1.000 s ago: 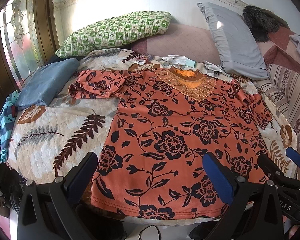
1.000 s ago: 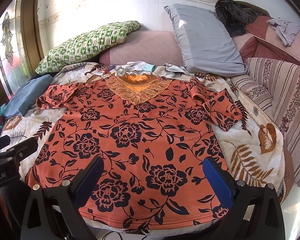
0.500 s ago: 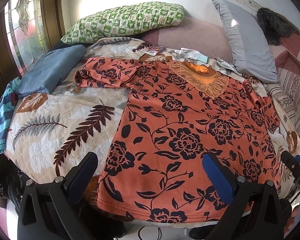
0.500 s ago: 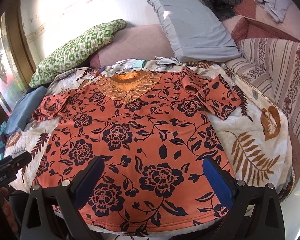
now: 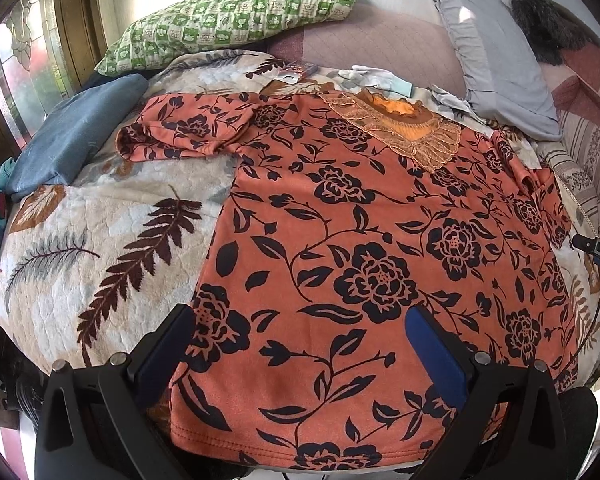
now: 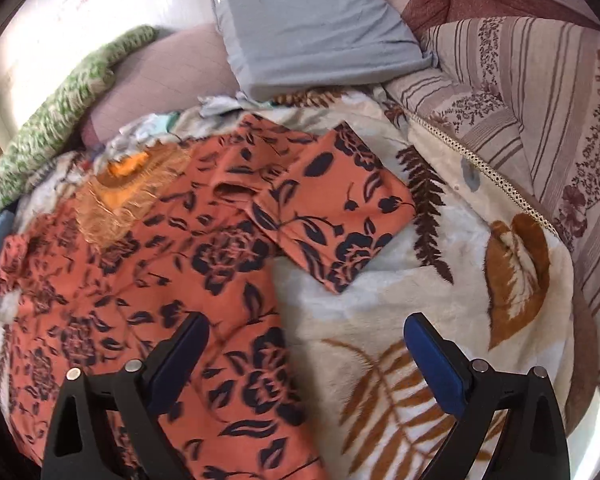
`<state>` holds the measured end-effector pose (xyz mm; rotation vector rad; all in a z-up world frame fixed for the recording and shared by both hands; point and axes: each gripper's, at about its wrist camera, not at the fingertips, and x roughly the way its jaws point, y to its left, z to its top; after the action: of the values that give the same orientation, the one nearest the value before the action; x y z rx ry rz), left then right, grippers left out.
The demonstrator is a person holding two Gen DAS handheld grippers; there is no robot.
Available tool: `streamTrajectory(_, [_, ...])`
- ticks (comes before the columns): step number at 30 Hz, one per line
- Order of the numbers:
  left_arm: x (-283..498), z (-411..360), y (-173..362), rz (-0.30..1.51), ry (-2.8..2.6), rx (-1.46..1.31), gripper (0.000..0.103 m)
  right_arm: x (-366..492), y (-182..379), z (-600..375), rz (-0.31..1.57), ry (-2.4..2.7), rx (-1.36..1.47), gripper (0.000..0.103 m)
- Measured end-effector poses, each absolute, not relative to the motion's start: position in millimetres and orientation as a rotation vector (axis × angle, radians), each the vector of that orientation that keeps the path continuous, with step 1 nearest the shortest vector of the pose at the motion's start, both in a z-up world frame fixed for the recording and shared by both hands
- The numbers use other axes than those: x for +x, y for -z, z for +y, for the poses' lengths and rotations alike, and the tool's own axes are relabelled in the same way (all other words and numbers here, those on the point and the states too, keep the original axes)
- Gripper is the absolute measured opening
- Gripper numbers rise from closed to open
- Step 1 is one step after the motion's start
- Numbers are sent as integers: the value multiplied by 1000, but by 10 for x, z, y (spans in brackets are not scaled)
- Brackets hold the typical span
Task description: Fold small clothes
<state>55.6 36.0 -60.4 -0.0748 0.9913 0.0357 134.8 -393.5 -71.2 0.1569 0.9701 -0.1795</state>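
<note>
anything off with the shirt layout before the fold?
Mostly flat, but the orange floral shirt has its left sleeve bunched and rumpled instead of spread flat. The right sleeve lies flat.

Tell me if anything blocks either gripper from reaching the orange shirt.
Nothing visible does. The shirt lies flat on the leaf-print blanket with nothing on top. The left gripper hangs open over its hem; the right gripper hangs open at its side edge, below the sleeve.

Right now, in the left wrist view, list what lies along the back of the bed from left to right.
blue folded cloth → green checked pillow → white glove → grey pillow → dark furry thing
</note>
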Motion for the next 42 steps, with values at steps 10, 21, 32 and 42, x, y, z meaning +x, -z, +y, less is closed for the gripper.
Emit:
streamTrajectory(10, [757, 283, 741, 1017, 9, -88, 103, 1622, 1278, -4987, 960, 32, 870, 71])
streamTrajectory(21, [806, 344, 792, 1031, 9, -109, 103, 1839, 1467, -5049, 942, 10, 1047, 8])
streamTrajectory(32, [794, 547, 821, 1017, 3, -158, 103, 2297, 218, -4260, 437, -469, 1334, 8])
streamTrajectory(42, [843, 896, 854, 1007, -75, -220, 103, 2989, 1338, -1822, 1026, -620, 1305, 90])
